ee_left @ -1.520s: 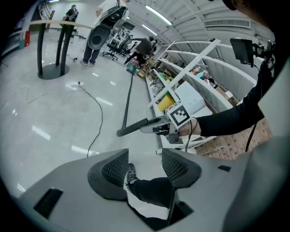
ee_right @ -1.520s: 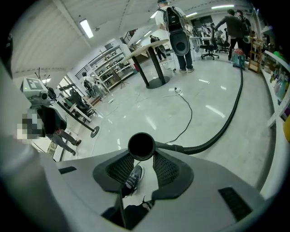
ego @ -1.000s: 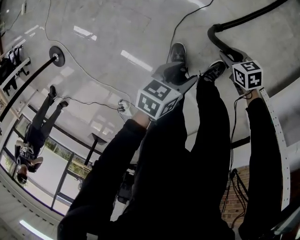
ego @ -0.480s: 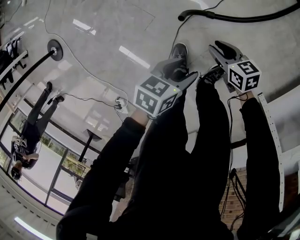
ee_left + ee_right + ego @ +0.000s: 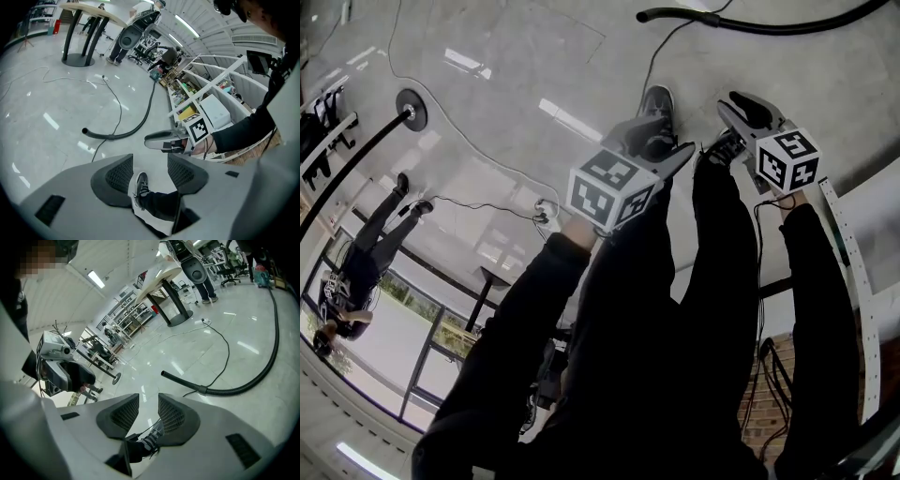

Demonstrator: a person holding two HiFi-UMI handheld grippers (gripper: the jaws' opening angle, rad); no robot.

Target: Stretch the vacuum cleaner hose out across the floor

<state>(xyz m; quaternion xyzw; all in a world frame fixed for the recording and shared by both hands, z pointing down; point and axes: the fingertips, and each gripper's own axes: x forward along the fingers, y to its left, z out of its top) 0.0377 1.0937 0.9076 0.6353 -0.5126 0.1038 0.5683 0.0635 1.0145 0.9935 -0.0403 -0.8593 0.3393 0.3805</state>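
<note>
Head view: black ribbed vacuum hose lies across grey floor — my left hand-held gripper and right hand-held gripper gape empty; laid out, or awaiting a pull.

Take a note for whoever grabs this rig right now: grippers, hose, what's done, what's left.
Left hand-held gripper: open, empty.
Right hand-held gripper: open, empty.
Vacuum hose: on the floor ahead, held by neither, open end nearest.
Done: hose lies out in a long curve.
Left: probably grip the end and pull the bend straight.
</note>
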